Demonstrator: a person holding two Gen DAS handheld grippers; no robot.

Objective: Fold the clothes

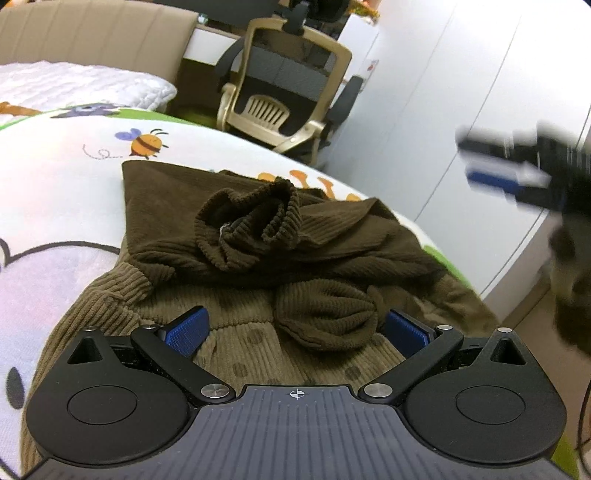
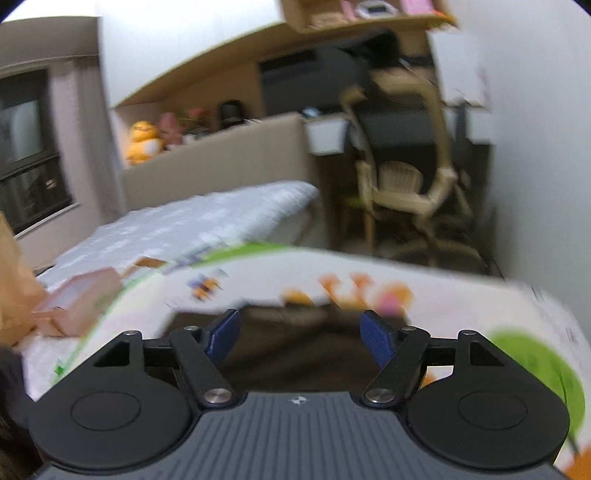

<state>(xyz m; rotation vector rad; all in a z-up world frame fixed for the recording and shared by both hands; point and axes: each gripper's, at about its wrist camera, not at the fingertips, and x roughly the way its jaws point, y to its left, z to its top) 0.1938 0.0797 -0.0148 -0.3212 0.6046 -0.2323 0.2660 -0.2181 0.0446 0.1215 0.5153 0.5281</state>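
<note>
A dark brown ribbed sweater (image 1: 258,229) lies crumpled on the cartoon-print bed sheet (image 1: 74,177), its rolled collar bunched on top. Lighter brown ribbed fabric with dark dots (image 1: 251,343) lies under its near side. My left gripper (image 1: 295,332) hovers low over this fabric with its jaws wide apart. A bunched cuff (image 1: 325,317) lies between the blue pads, close to the right one and not pinched. My right gripper (image 2: 300,338) is open above the sweater (image 2: 295,354) with nothing between its fingers. In the left wrist view the right gripper (image 1: 509,173) is a blur at the right.
An office chair (image 1: 284,92) stands past the bed's far edge, and a white wardrobe wall (image 1: 461,92) runs along the right. A white quilt (image 1: 74,85) and a beige headboard (image 1: 92,33) are at the back left. Pink boxes (image 2: 74,299) sit on the bed's left side.
</note>
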